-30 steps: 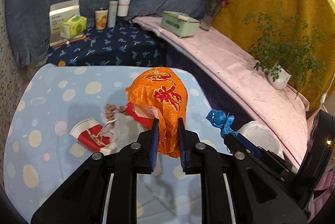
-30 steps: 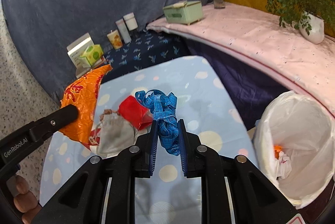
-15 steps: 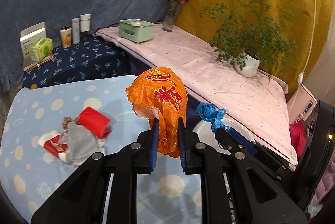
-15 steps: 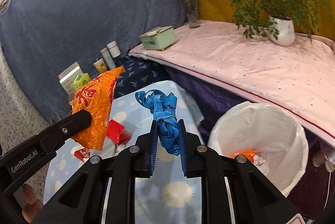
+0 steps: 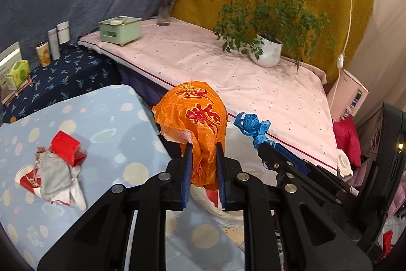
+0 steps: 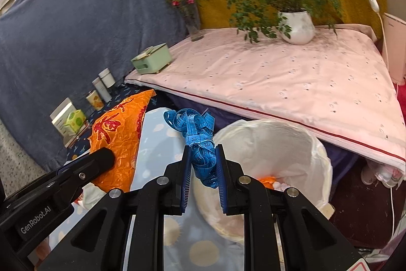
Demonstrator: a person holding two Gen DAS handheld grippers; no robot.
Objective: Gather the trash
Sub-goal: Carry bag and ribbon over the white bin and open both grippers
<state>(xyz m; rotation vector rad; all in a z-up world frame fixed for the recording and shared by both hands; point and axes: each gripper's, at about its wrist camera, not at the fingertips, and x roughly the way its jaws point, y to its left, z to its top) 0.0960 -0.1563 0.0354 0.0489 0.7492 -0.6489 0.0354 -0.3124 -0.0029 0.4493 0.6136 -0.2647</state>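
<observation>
My left gripper is shut on a crumpled orange plastic bag with red characters, held above the right edge of the light-blue dotted table. My right gripper is shut on a bunched blue measuring tape, held near the left rim of a white-lined trash bin. The bin holds some orange and white scraps. The right gripper and tape show in the left wrist view; the orange bag shows in the right wrist view. A pile of red, grey and white trash lies on the table.
A pink-covered bed with a potted plant, green box and flower vase lies behind the bin. A dark-blue shelf holds cups and boxes. A white appliance stands at the right.
Both grippers have swung right with their loads, away from the trash pile and toward the bin. The bin now fills more of the right wrist view.
</observation>
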